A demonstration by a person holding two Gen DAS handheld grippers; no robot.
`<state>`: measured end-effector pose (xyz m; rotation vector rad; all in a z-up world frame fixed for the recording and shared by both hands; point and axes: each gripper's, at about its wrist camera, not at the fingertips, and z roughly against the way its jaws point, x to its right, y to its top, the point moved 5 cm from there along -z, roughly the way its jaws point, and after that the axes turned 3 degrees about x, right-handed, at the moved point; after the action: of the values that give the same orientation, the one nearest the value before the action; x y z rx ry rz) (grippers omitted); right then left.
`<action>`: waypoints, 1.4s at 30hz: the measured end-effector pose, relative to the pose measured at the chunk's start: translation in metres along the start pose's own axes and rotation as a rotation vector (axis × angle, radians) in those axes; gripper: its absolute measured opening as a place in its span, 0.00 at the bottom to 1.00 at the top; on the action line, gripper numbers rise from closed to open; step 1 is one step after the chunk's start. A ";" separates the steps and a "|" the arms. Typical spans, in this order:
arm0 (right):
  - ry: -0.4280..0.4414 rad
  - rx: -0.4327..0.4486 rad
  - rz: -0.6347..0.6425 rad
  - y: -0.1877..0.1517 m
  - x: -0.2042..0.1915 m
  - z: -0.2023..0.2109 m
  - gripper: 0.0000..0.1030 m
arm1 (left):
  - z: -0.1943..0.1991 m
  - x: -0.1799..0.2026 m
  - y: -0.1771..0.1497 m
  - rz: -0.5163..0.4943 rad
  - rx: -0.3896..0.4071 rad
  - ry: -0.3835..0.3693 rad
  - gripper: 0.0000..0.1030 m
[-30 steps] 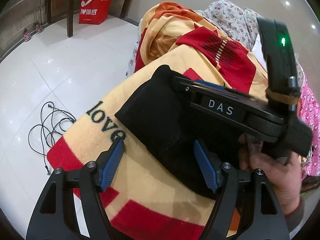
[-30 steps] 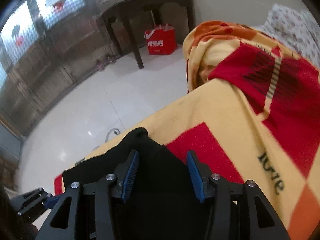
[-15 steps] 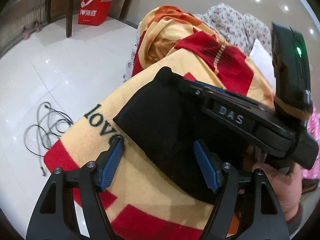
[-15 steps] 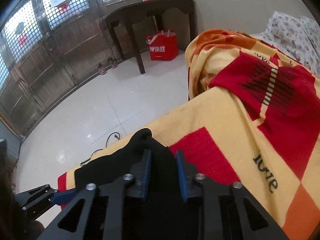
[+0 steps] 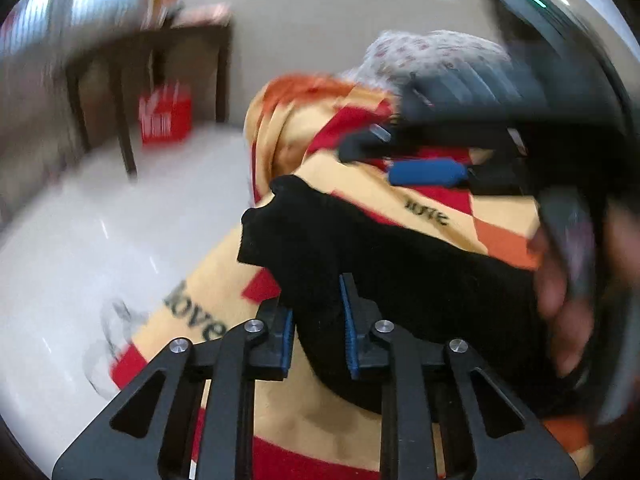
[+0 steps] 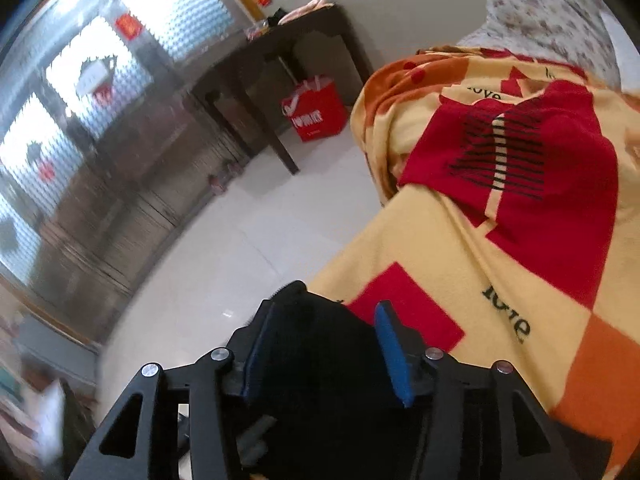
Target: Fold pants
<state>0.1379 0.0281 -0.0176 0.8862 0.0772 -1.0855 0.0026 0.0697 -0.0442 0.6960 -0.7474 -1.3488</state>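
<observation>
Home bedroom: blanket-covered bed (image 6: 460,240).

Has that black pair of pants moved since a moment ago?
Yes. The black pants have lifted off the blanket's "love" lettering, pinched in the left hand-held gripper.

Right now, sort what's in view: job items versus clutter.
Job: black pants; left gripper, closing on them; right gripper, opening around them; blanket underneath.
Clutter: red bag; dark table; floor cable; floral bedding.
</observation>
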 end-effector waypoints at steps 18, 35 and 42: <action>-0.068 -0.135 0.143 -0.035 -0.010 0.001 0.24 | 0.028 0.053 -0.018 -0.227 0.101 -0.057 0.17; -0.192 0.249 -0.073 -0.115 0.089 0.237 0.09 | 0.085 0.163 -0.014 -0.306 -0.019 -0.650 0.17; -0.241 0.237 -0.288 -0.183 0.162 0.250 0.09 | 0.088 0.189 -0.039 -0.426 -0.163 -0.775 0.19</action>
<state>-0.0144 -0.2858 -0.0336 0.9679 -0.1303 -1.4865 -0.0780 -0.1233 -0.0098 0.1785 -1.1153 -2.0871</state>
